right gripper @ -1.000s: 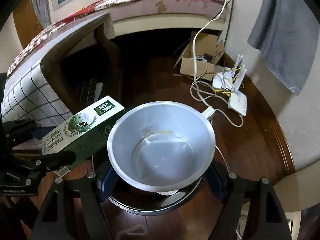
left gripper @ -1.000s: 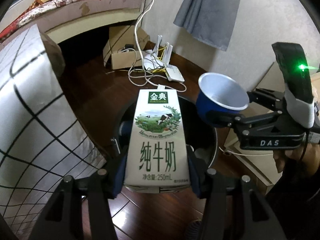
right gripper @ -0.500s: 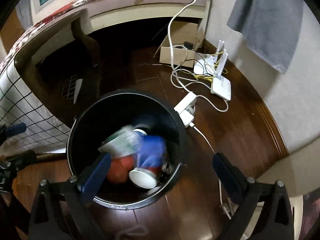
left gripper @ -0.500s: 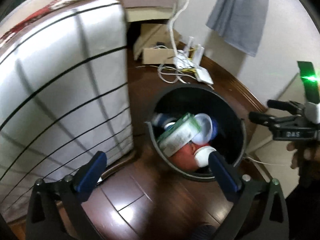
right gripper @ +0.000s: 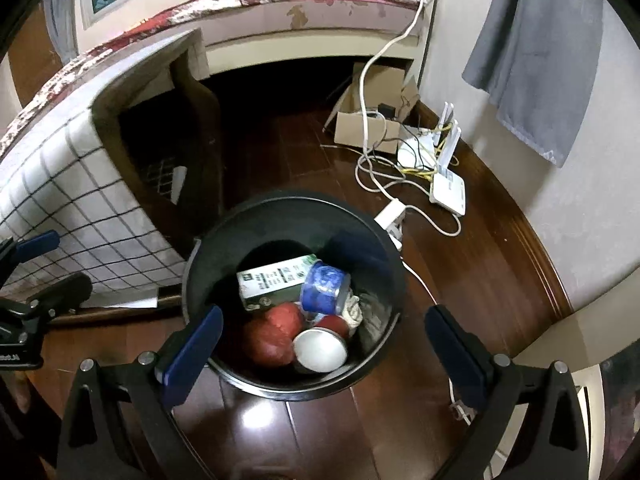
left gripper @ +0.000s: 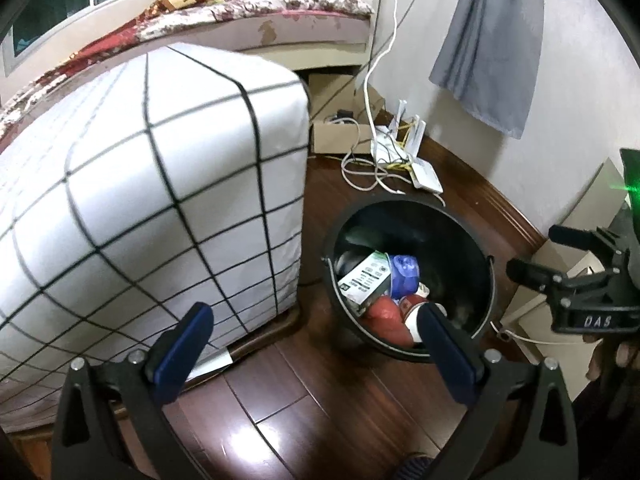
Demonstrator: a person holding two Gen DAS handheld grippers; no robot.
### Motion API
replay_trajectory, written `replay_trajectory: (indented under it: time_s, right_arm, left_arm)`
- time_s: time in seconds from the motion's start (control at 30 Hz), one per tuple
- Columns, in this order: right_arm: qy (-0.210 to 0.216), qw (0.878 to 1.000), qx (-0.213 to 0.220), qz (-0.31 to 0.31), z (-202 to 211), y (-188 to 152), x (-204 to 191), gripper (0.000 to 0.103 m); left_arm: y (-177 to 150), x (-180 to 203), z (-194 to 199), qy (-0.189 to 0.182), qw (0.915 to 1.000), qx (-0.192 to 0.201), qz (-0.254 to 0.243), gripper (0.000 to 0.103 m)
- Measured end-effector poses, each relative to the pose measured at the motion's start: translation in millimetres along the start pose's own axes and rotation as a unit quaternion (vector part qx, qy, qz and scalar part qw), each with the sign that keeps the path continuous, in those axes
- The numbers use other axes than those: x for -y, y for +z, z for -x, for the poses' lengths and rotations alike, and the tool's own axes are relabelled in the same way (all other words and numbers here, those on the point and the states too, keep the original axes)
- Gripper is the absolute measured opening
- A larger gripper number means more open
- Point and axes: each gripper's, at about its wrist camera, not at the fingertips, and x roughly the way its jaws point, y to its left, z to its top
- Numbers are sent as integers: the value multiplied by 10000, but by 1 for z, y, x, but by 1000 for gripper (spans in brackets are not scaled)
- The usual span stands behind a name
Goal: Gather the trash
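Dim indoor light, warm overhead source. Glare patch on the glossy wood floor [left gripper: 280, 436] in both views. Inside of the black bin [right gripper: 292, 208] deep in shadow, under-bed space [right gripper: 280, 80] nearly black. Strong fisheye bending, dark vignette corners. Checked cloth [left gripper: 140, 200] slightly motion-blurred in left view; green lens flare at its right edge.

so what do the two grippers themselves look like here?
Both match: the left gripper and right gripper have black linkage arms with silver bolts and blue pads. In the left wrist view, the right gripper's body reads "DAS" in white, with a green light above.
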Motion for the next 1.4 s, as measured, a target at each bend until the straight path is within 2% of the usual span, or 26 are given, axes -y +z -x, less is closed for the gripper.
replay_trajectory:
  time_s: [0.53,0.83,0.97,1.4]
  right_arm:
    - [137,9987,480,54,62,1,-43,102]
    - [-125,9971,751,-26,121,16,-72,102]
    - [-219,9954,936,11,151,22,-87,102]
    - [-128,9869,1602,140,239,24,-125,102]
  left_arm:
    - [0,-17,54,219,9989,396,79,102]
    - [5,-29,112,522,9962,689,114,102]
    - [6,-39,144,597,9937,936,177,102]
    - [1,-44,230,688,9824,1690,401,102]
